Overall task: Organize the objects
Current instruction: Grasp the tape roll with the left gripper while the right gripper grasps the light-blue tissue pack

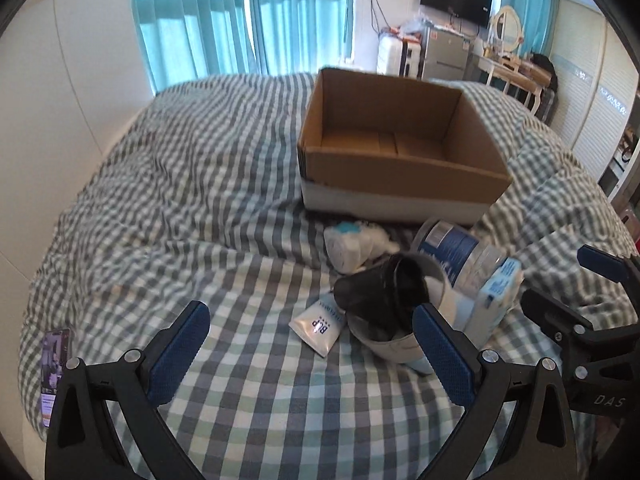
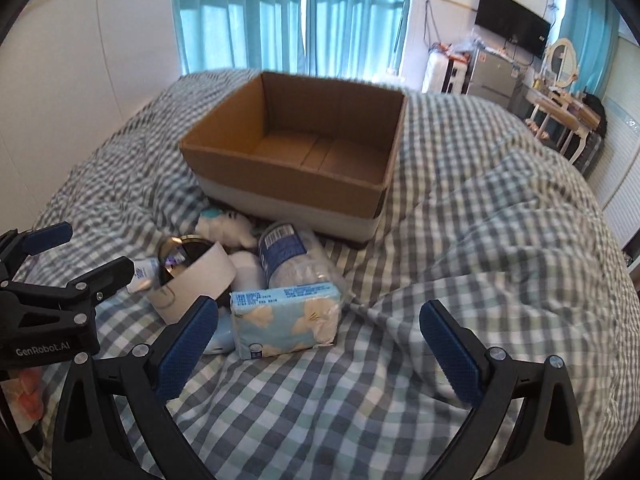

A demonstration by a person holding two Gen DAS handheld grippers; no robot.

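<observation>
An empty cardboard box [image 1: 400, 160] [image 2: 296, 184] stands on the checked bed. In front of it lies a pile: a white tube [image 1: 318, 326], a black cup [image 1: 376, 292] inside a white mug [image 2: 192, 280], a blue-labelled plastic pack [image 1: 452, 244] [image 2: 296, 256], a tissue pack [image 2: 286, 320] [image 1: 496, 296] and a white crumpled bag [image 1: 352, 242] [image 2: 226, 226]. My left gripper [image 1: 312, 356] is open and empty just before the tube and mug. My right gripper [image 2: 316, 354] is open and empty, its left finger beside the tissue pack.
The checked duvet [image 2: 480, 240] is rumpled with folds around the pile. A phone [image 1: 54, 372] lies at the bed's left edge. Blue curtains [image 1: 240, 16], a fridge [image 1: 444, 54], a TV [image 2: 512, 26] and a dressing table [image 2: 560, 100] stand beyond the bed.
</observation>
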